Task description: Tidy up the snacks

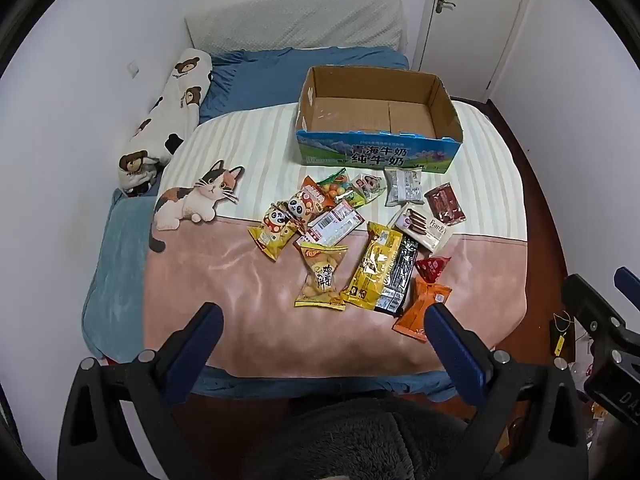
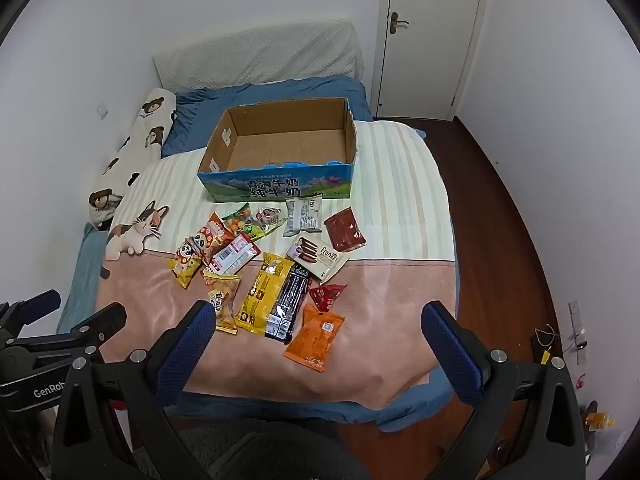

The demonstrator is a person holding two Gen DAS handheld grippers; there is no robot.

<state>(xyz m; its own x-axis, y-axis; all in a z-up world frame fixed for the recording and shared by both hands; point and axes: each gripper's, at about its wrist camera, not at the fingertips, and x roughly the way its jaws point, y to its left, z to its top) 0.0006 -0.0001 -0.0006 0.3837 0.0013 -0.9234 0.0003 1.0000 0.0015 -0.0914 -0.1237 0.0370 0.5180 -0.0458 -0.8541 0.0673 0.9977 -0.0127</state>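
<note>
Snack packets point(image 1: 352, 240) lie scattered flat on the bed, in a loose cluster on the near side of the cardboard box point(image 1: 380, 120), straddling the seam between the blanket's striped cream part and its pink part. No common heading: long axes run every which way. The yellow packet point(image 1: 374, 268) and the black packet point(image 1: 398, 280) touching it on its right lie side by side, long axes running near to far with a slight lean right. The orange packet point(image 1: 420, 312) sits nearest, just right of them. The panda packets point(image 1: 276, 228) lie at the left edge; the dark red packet point(image 1: 444, 204) at the right edge. Wrappers are glossy and printed.

Box is open-topped with nothing inside, blue printed front wall facing near, long axis left to right.

The blanket point(image 1: 240, 280) carries a cat print at left. A bear-print bolster point(image 1: 176, 100) runs along the left wall.

Left gripper point(image 1: 324, 326) hovers over the bed's near edge, jaws spread wide, nothing between them. Right gripper point(image 2: 318, 326) the same: spread wide, holding nothing.
</note>
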